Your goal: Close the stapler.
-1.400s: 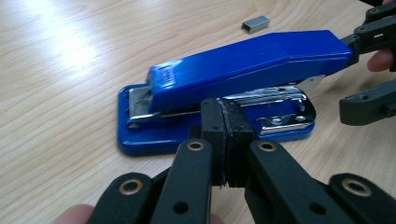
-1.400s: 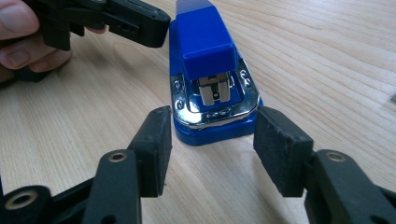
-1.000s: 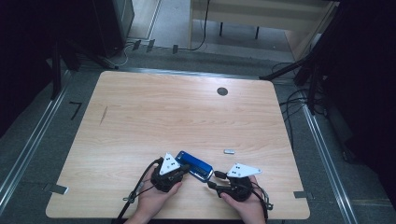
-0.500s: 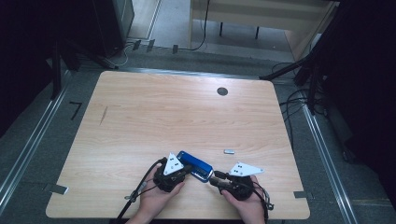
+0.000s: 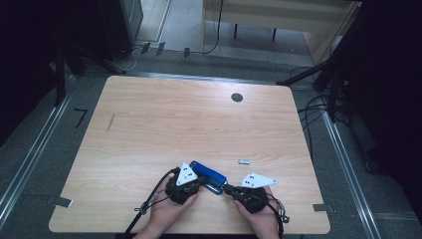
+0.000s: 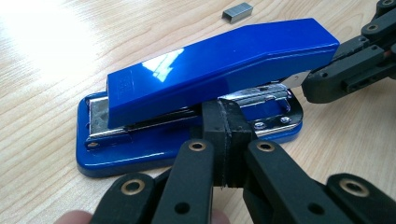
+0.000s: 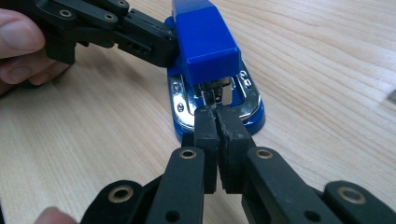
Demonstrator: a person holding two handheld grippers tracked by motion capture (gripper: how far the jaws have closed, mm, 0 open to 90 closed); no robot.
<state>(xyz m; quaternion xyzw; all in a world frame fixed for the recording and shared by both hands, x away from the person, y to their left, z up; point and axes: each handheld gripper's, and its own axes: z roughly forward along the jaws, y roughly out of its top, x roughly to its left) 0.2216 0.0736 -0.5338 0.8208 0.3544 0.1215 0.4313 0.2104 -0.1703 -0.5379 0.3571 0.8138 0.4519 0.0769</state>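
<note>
A blue stapler (image 5: 209, 177) (image 6: 219, 60) (image 7: 205, 42) lies flat near the table's front edge. My left gripper (image 5: 199, 183) (image 6: 223, 112) is shut, and its tips press against the stapler's long side under the blue top arm. The right gripper (image 5: 226, 189) (image 7: 217, 114) has just been closing and is now shut. Its pads meet at the chrome rear end of the stapler. Whether a thin metal tab is pinched between them I cannot tell. Each gripper also shows in the other's view, the left gripper (image 7: 163, 44) at the stapler's side and the right gripper (image 6: 310, 86) at its rear.
A small grey strip of staples (image 5: 244, 161) (image 6: 237, 11) lies on the wooden table (image 5: 164, 124) just beyond the stapler. A dark round grommet (image 5: 237, 97) sits near the far edge. Cables trail from both grippers over the front edge.
The right gripper's jaws have come together at the stapler's rear end. Both hands and the stapler have kept their places.
</note>
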